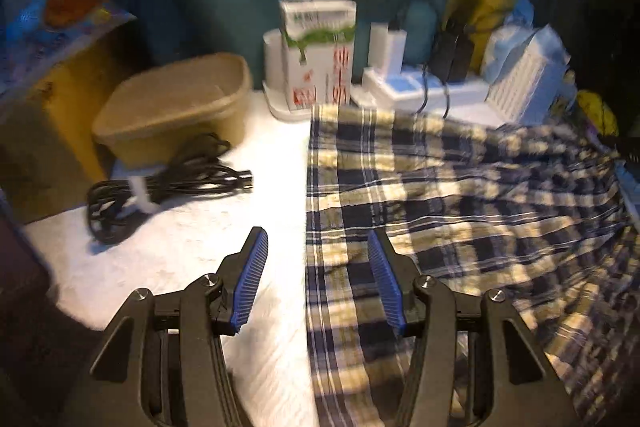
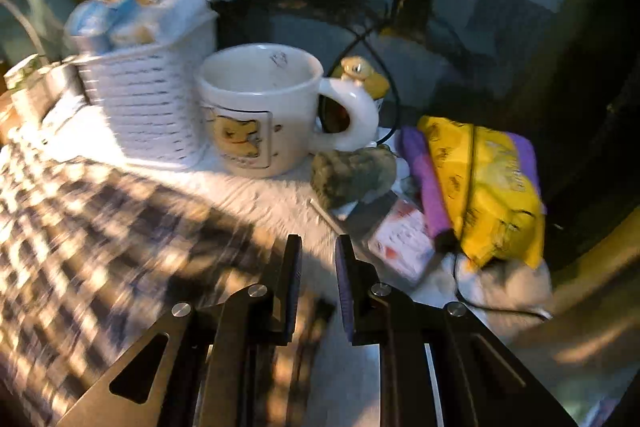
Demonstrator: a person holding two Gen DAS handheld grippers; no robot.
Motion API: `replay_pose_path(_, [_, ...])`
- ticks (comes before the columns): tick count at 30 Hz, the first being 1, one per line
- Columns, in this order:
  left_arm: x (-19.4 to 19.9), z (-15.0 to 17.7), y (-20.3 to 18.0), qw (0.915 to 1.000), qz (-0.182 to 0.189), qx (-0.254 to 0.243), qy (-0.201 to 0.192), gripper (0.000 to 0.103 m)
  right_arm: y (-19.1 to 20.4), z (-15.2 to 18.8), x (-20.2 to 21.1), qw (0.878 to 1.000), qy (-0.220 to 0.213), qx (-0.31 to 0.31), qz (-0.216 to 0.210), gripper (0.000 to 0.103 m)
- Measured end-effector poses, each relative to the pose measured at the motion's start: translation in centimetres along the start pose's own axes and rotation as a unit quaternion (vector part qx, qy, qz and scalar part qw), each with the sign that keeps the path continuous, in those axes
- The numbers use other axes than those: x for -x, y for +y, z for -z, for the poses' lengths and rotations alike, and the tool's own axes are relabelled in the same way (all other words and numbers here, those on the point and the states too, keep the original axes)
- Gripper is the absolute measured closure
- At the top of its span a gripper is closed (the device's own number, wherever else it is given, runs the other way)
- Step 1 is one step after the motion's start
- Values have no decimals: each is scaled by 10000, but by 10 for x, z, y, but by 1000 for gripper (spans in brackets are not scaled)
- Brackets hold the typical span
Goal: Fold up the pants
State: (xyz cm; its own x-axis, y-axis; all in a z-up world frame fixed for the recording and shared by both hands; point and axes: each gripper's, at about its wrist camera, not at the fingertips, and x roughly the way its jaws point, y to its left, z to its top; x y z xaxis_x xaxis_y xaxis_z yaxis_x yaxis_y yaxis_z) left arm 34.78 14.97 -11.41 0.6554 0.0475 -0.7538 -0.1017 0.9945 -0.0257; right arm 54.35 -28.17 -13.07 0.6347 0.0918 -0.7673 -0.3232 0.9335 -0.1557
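Left gripper (image 1: pixel 318 241) gaped wide, empty, over plaid pants (image 1: pixel 460 195) edge — right gripper (image 2: pixel 318 247) narrowly parted, held nothing.

R wrist view, motion-blurred. R gripper (image 2: pixel 318 247) jaws apart w/ narrow gap, nothing between them, over white tabletop (image 2: pixel 256 195). Plaid pants (image 2: pixel 100 227) spread at left, edge reaching under left finger. White mug (image 2: pixel 260 111) w/ bear print upright, touching slatted white basket (image 2: pixel 152 107) on its left. Grey-green lump (image 2: pixel 352 171) just beside mug handle. Yellow/purple packet (image 2: pixel 488 187) at right, small white carton (image 2: pixel 404 239) near it, thin black cable (image 2: pixel 460 279) below
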Motion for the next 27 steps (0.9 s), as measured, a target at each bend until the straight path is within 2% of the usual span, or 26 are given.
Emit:
replay_pose_path(1, [14, 5, 0, 9999, 28, 43, -120, 51, 1, 8, 15, 10000, -52, 11, -24, 80])
replay_pose_path(2, [24, 10, 2, 9998, 55, 55, -182, 51, 0, 13, 25, 10000, -81, 21, -42, 63])
replay_pose_path(3, [33, 16, 0, 9997, 69, 55, -243, 51, 0, 20, 36, 9999, -124, 23, -62, 51])
replay_pose_path(4, [43, 22, -3, 9995, 84, 42, -293, 51, -3, 30, 49, 9998, -183, 2, -75, 30])
replay_pose_path(5, [53, 33, -4, 9994, 99, 20, -325, 51, -7, 38, 61, 9997, -243, -26, -93, 26])
replay_pose_path(11, [99, 77, -30, 9980, 266, -251, -520, 51, -7, 99, 124, 9992, -361, -151, -55, 26])
replay_pose_path(14, [112, 100, -43, 9971, 471, -259, -536, 50, -1, 129, 147, 9991, -394, -136, 61, 26])
replay_pose_path(19, [136, 139, -61, 9952, 719, -365, -555, 50, 6, 174, 173, 9988, -371, -287, 102, 26])
replay_pose_path(27, [164, 200, -74, 9930, 912, -481, -584, 49, 20, 231, 214, 9973, -457, -571, 46, 26])
